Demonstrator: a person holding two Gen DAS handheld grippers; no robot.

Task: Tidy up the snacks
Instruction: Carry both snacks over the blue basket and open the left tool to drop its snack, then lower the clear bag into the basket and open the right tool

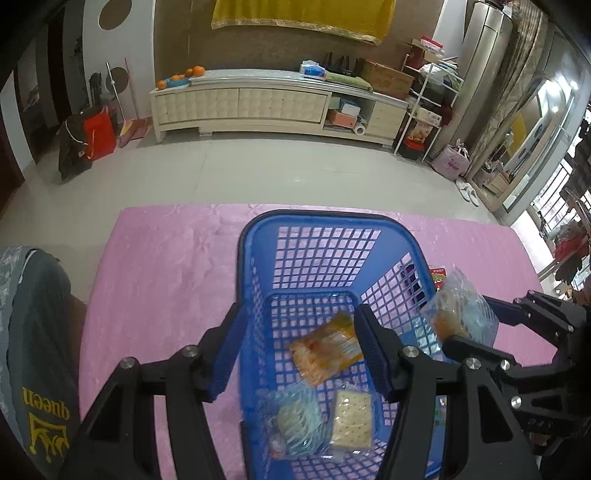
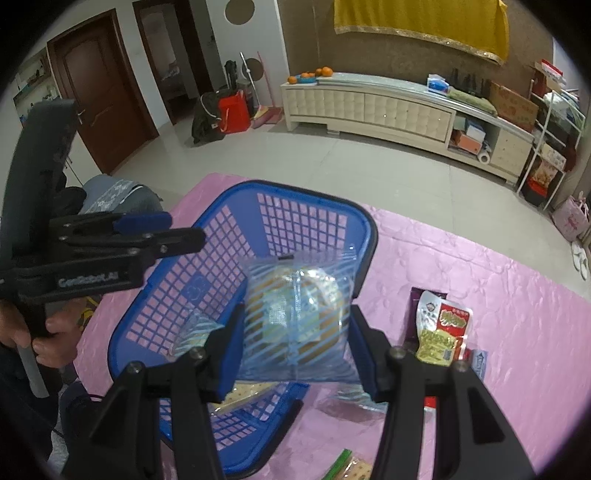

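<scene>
Beyond my pink table cover (image 1: 166, 266) I see a long cream cabinet (image 1: 258, 103) bearing oranges (image 1: 195, 71), a yellow cloth (image 1: 303, 14) above it, and a red bag (image 1: 99, 132) on the floor.

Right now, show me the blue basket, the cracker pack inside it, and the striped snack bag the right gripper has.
blue basket (image 1: 314, 218): left wrist view, far rim.
cracker pack (image 1: 351, 421): left wrist view, middle of the cracker face.
striped snack bag (image 2: 299, 321): right wrist view, centre of the wrapper.
</scene>
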